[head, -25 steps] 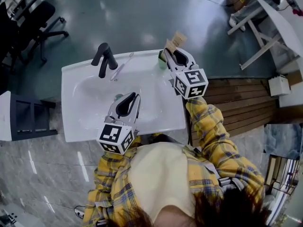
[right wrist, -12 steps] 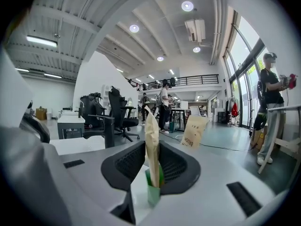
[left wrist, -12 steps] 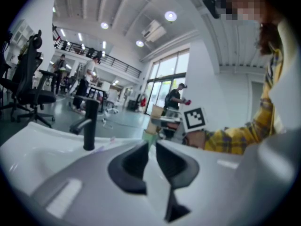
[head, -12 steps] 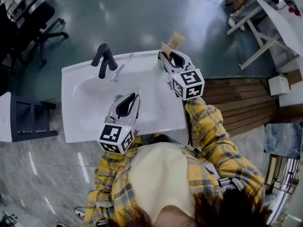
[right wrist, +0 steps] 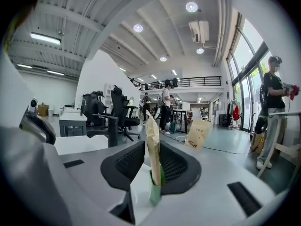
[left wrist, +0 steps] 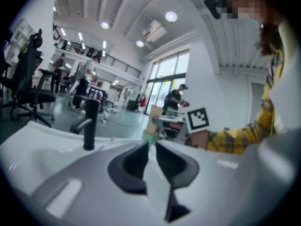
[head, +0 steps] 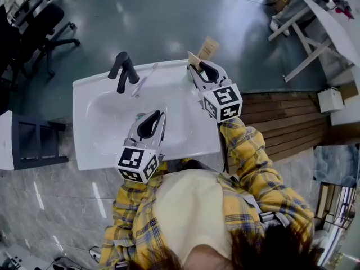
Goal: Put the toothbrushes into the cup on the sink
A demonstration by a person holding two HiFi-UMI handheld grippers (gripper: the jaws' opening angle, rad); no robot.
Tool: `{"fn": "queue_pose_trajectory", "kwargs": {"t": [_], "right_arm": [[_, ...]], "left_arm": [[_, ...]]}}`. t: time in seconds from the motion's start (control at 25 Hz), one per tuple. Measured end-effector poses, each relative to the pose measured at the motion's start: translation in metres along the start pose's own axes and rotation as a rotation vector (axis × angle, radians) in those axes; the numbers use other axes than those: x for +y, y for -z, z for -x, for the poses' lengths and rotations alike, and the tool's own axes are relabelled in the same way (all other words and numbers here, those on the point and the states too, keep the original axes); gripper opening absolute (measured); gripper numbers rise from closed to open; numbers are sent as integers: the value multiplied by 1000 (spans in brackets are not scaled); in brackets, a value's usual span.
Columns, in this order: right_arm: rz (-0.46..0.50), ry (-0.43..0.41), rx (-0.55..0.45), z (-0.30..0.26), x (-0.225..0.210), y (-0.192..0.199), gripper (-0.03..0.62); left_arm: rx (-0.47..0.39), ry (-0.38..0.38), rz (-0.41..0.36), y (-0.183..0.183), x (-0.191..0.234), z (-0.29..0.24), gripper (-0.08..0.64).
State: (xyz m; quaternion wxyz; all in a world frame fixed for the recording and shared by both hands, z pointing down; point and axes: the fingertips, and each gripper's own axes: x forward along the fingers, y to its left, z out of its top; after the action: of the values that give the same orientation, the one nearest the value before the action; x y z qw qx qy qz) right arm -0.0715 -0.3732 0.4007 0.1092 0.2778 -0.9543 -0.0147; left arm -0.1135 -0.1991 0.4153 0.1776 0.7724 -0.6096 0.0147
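My right gripper (head: pixel 196 70) is at the sink's back right corner, shut on a toothbrush in a brown paper pack (right wrist: pixel 153 149) with a green lower end. The pack stands upright between the pads. A second brown pack (head: pixel 209 48) stands just beyond it, in the green cup (left wrist: pixel 149 138). In the head view my right gripper mostly hides the cup. A loose toothbrush (head: pixel 144 80) lies on the sink deck beside the black faucet (head: pixel 124 71). My left gripper (head: pixel 159 115) hovers over the basin, jaws together and holding nothing.
The white sink (head: pixel 90 151) has a wide rim all round. Left of it stands a dark cabinet (head: pixel 34 139), behind it an office chair (head: pixel 50 21). Wooden decking (head: pixel 281 117) lies to the right, and white table legs (head: pixel 304 38) stand at the back right.
My right gripper has drawn slightly left and back toward the person with the pack in it. The left gripper has not moved.
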Motion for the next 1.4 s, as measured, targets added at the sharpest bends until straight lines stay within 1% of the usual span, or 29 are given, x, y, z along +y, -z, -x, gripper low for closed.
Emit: {"fn": "queue_pose_trajectory", "kwargs": {"t": [0.44,0.76,1.0,1.32,1.4], "right_arm": [[14,-2,-14,15,7,-8,69],[-1,11,-40,39,12,-16,69],[-39,48,-54,64,13,-15,69],[-109,94,-38,90,13,-3,67],[-126,99,-40,94,15,-2,54]], "left_arm": [[-5,16,6,-2,0,0,52],[-6,43,-1,-3,-4,-3,52],[-12,61,-14,-6,-7,-5,52],[-35,64,-25,-14,-7,-7,52],[-35,67,-25,-14,-7,-7,52]]}}
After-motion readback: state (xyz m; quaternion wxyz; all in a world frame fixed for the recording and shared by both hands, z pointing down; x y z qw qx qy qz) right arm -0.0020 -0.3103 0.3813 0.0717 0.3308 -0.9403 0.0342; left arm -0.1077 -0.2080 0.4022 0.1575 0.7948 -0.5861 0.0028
